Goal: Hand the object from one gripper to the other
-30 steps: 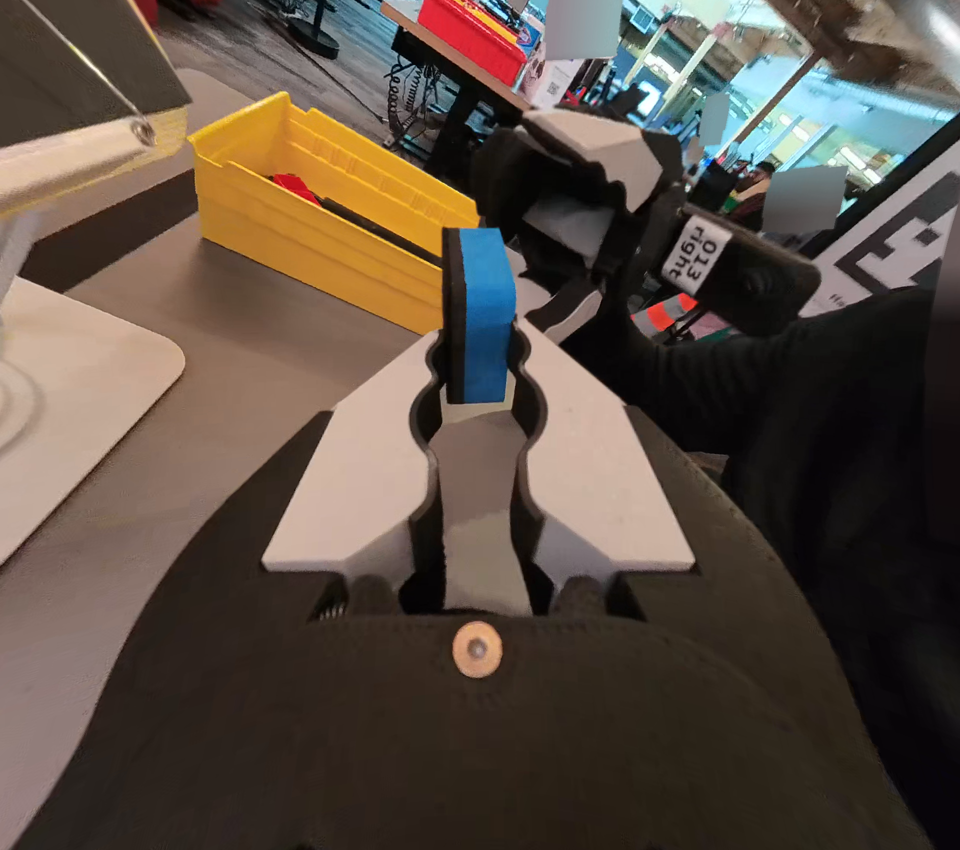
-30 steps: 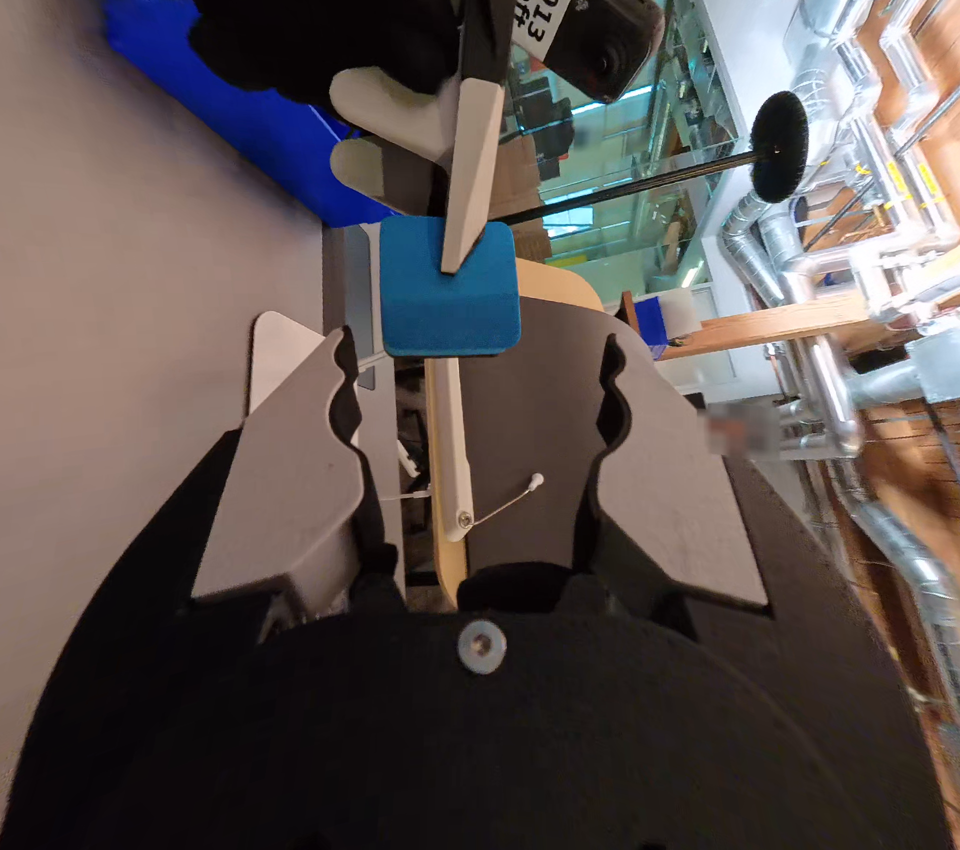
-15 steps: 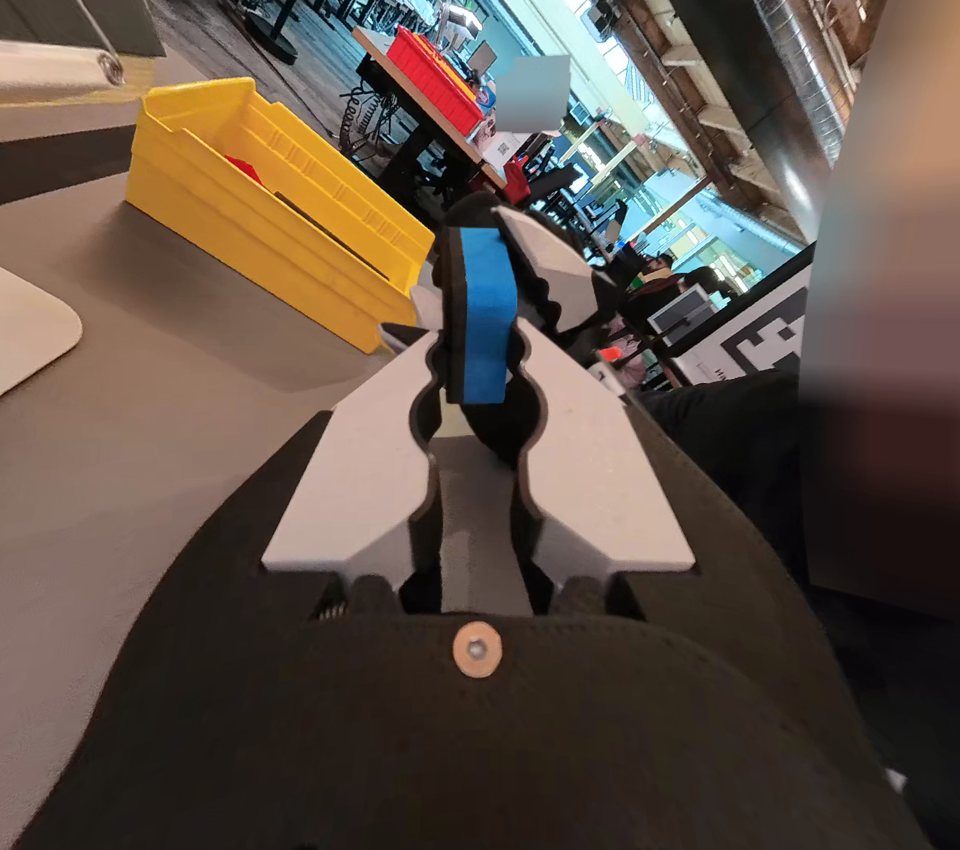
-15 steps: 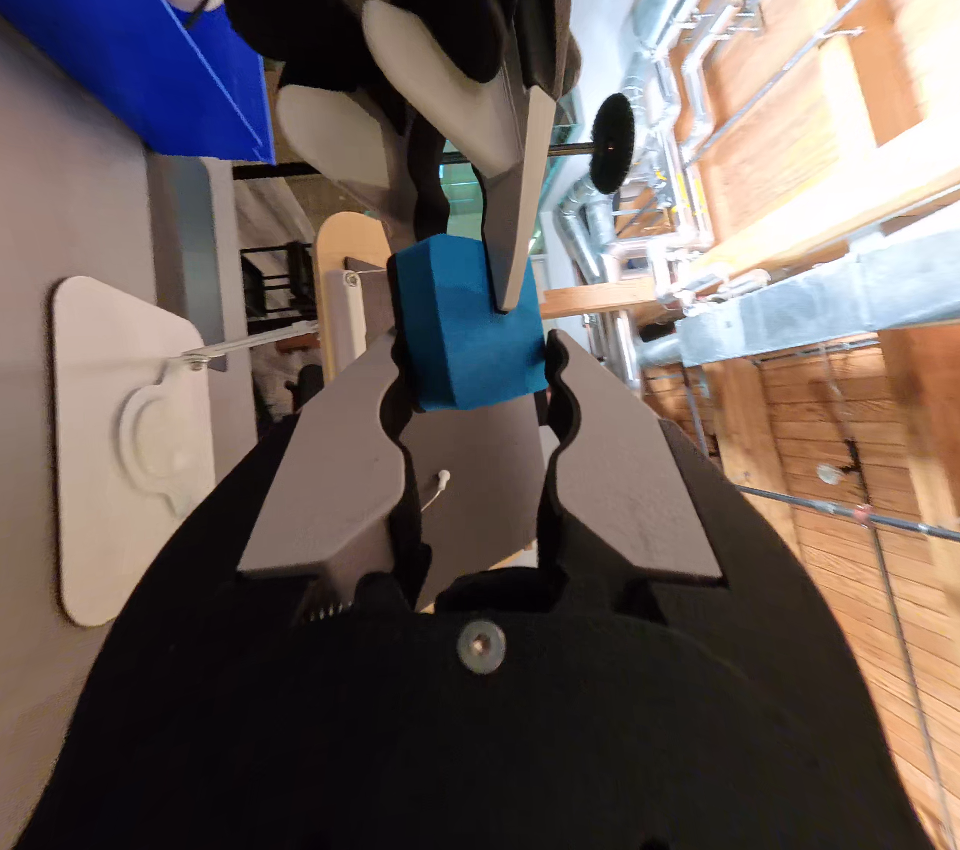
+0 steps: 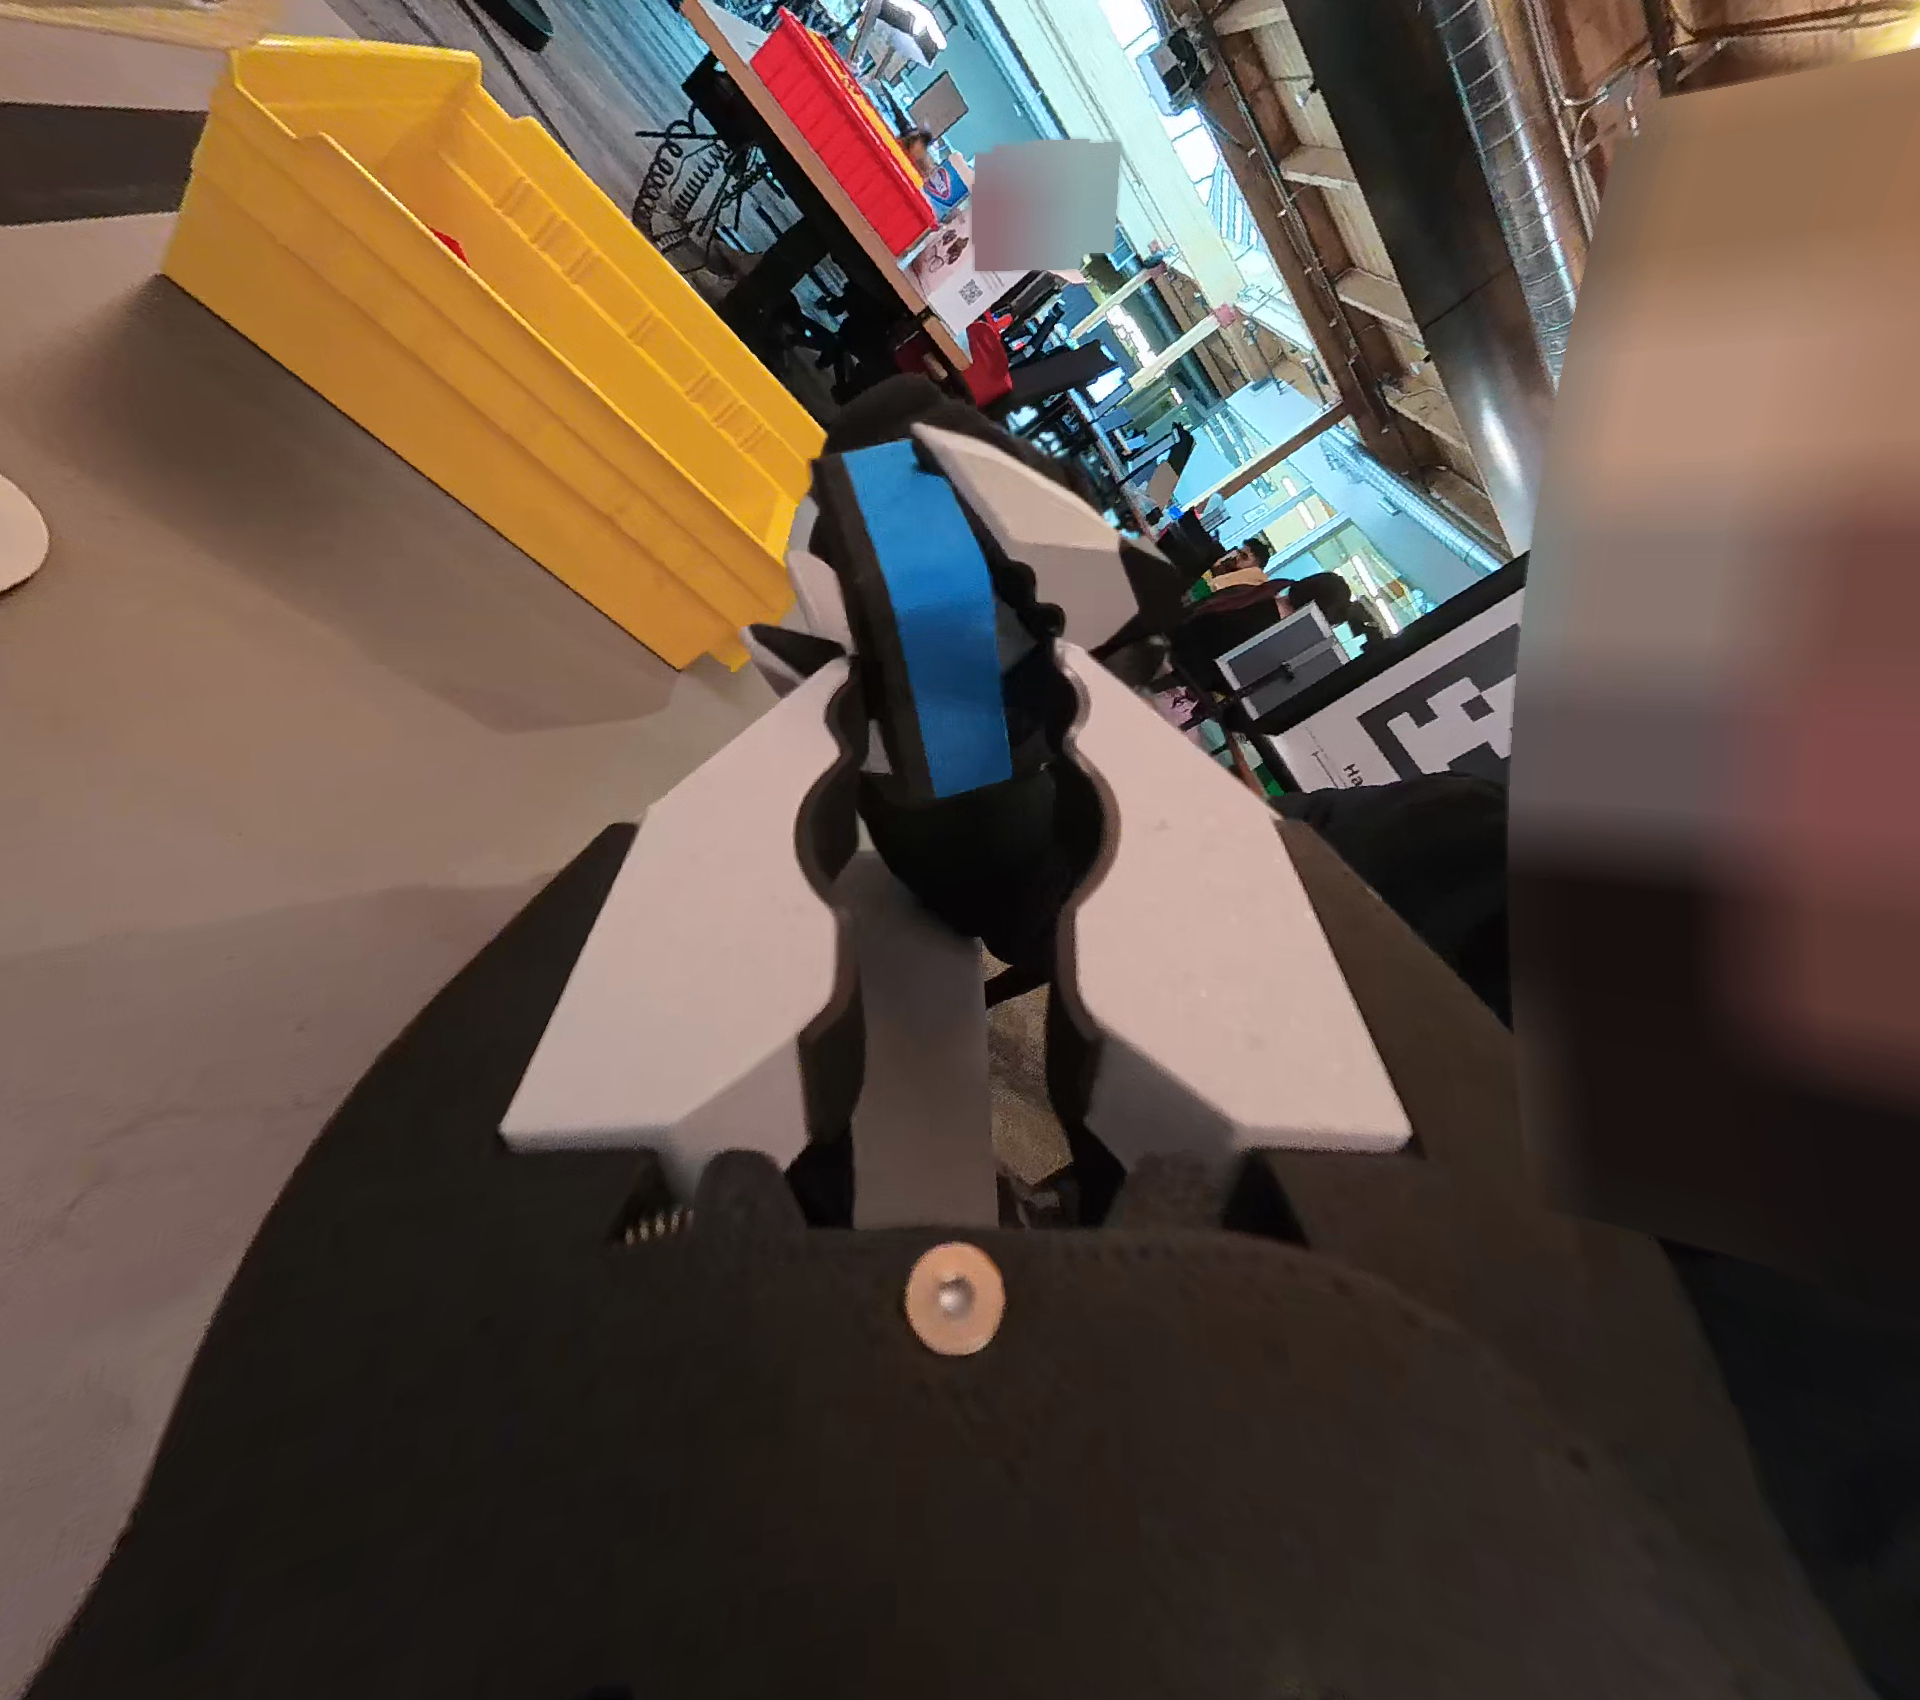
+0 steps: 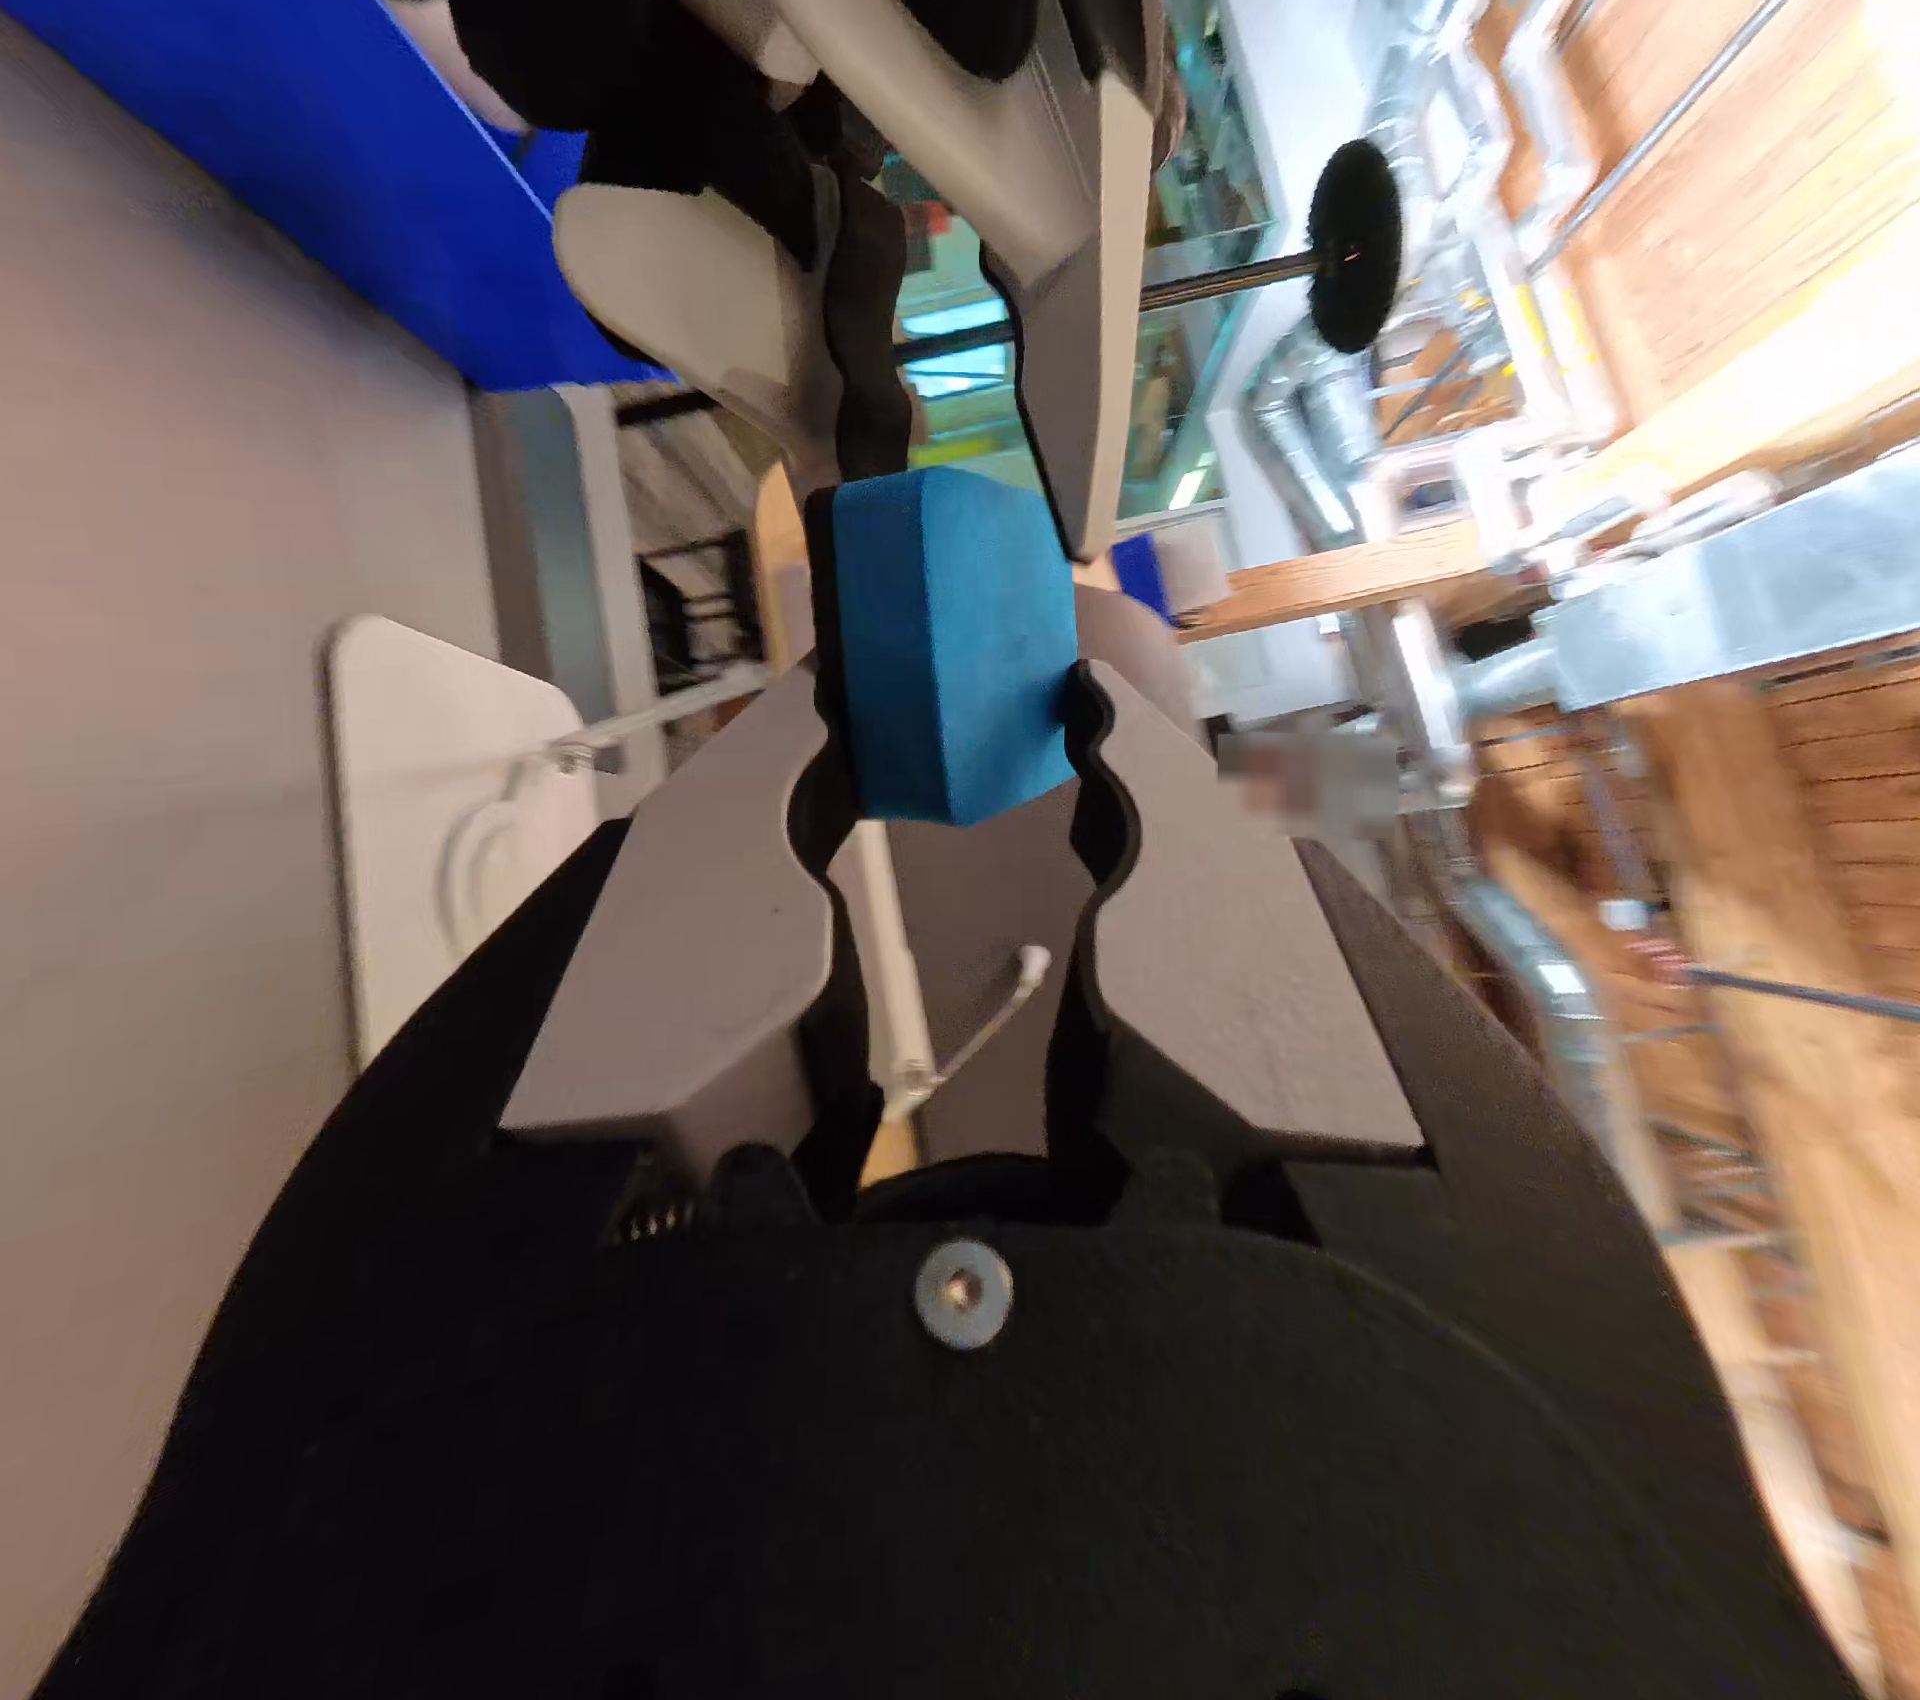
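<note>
Left tongs (image 5: 951,694): grey fingers, wavy black pads, black body; silver screw (image 5: 954,1305); right tongs (image 6: 951,700) alike

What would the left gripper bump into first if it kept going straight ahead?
Probably the right gripper, which faces it just beyond the blue foam block between the left gripper's fingertips. Depth is hard to judge.

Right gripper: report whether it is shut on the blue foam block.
Shut. Both grey fingers of the right gripper press opposite sides of the blue foam block.

left tongs (image 5: 951,700) loosely flank blue block (image 5: 935,622), right tongs (image 5: 914,538) pinching it.
</note>
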### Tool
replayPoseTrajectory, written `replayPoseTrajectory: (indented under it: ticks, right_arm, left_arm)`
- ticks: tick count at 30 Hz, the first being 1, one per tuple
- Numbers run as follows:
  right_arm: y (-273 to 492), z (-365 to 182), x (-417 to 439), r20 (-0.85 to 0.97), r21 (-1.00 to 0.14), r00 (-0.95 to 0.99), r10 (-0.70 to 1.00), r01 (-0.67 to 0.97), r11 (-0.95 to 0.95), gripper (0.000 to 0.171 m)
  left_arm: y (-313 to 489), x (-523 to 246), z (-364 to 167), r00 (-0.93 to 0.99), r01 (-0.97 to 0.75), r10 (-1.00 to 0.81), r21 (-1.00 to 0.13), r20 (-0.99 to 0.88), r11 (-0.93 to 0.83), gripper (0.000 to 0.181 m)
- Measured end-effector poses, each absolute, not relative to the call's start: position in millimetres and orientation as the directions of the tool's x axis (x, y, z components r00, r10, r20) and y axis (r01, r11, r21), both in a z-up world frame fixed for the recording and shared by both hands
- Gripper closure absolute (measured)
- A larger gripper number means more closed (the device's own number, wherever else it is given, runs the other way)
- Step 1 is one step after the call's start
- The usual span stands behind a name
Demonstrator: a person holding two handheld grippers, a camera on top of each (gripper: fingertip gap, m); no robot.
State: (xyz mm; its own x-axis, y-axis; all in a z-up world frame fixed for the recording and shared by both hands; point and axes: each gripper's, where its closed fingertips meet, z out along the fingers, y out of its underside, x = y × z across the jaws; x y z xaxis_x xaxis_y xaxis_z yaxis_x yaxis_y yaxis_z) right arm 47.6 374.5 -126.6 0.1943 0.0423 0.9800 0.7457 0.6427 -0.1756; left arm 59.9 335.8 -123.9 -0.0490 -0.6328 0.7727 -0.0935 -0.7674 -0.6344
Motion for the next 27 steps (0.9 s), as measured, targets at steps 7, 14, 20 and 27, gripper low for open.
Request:
replayPoseTrajectory:
  ticks: [7,14,20,27]
  right_arm:
    - [381,-150,56,0.881,-0.444,0.213,0.423,0.681,0.583,0.151]
    - [371,-150,61,0.760,-0.601,0.227,0.609,0.603,0.524,0.151]
    - [364,-186,67,0.608,-0.653,0.115,0.786,0.636,0.412,0.151]
    - [350,-201,62,0.522,-0.661,0.046,0.852,0.653,0.370,0.152]
  left_arm:
    - [324,62,-136,0.074,-0.168,-0.761,-0.745,0.644,-0.646,0.118]
    - [330,48,-149,0.255,-0.270,-0.903,-0.871,0.347,-0.411,0.125]
    - [338,43,-149,0.322,-0.444,-0.930,-0.896,-0.176,0.016,0.123]
    - [335,58,-164,0.198,-0.629,-0.817,-0.710,-0.541,0.318,0.134]
